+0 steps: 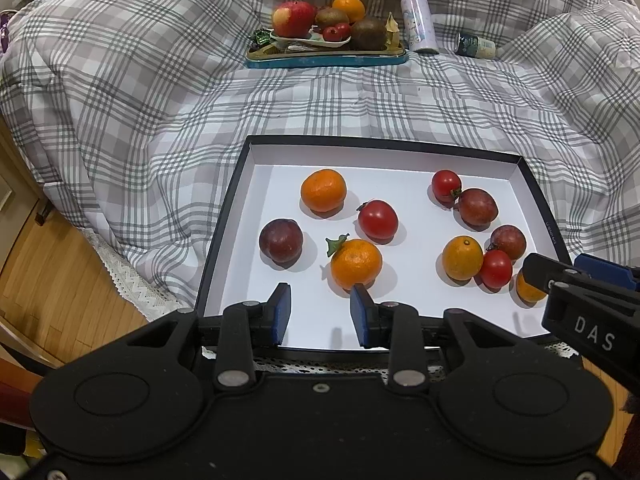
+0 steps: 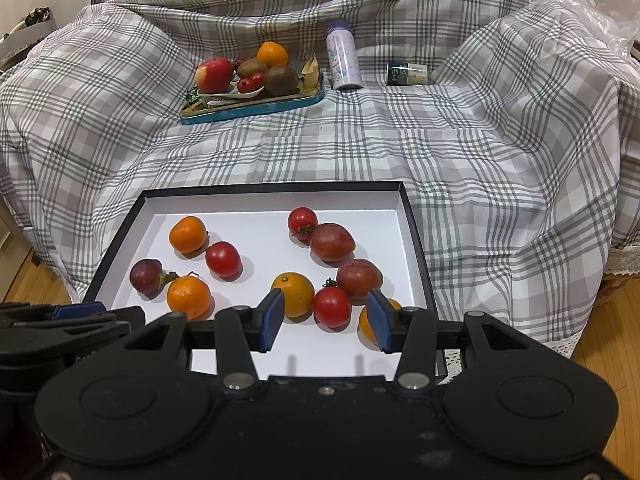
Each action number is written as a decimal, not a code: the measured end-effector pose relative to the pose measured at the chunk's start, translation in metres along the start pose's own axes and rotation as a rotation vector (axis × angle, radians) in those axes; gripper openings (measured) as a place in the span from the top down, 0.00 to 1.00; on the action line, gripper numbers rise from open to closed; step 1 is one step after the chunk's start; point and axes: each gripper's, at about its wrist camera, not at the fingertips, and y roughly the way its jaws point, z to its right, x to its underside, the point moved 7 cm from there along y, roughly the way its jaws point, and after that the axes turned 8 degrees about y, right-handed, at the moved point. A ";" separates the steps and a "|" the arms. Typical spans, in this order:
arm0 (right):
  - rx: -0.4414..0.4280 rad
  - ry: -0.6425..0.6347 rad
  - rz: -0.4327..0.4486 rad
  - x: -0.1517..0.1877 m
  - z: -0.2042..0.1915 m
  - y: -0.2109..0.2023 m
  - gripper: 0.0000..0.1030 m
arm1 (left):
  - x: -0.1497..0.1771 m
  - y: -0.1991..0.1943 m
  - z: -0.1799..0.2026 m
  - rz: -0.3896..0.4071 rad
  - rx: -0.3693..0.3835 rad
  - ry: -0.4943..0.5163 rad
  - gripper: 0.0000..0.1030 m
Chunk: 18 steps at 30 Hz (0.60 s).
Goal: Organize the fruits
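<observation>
Fruits (image 1: 355, 264) scattered in box lid (image 1: 536, 200) (white inside); left gripper (image 1: 320, 312) and right gripper (image 2: 325, 322) both apart, empty.

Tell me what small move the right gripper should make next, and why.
Probably ease the right gripper forward and down over the tomato. Its jaws stand apart with nothing between the pads, and that tomato lies just ahead of them in the box, wedged between an orange and a plum, so go gently.
</observation>
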 end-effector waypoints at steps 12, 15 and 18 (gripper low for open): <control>0.000 0.000 -0.002 0.000 -0.001 0.000 0.54 | 0.001 0.000 0.000 -0.004 0.001 -0.002 0.60; -0.001 -0.002 -0.003 0.001 -0.001 0.001 0.54 | 0.001 0.001 0.001 -0.006 0.003 -0.003 0.60; -0.002 -0.002 -0.004 0.001 -0.002 0.001 0.54 | 0.001 0.001 0.001 -0.009 0.005 -0.004 0.60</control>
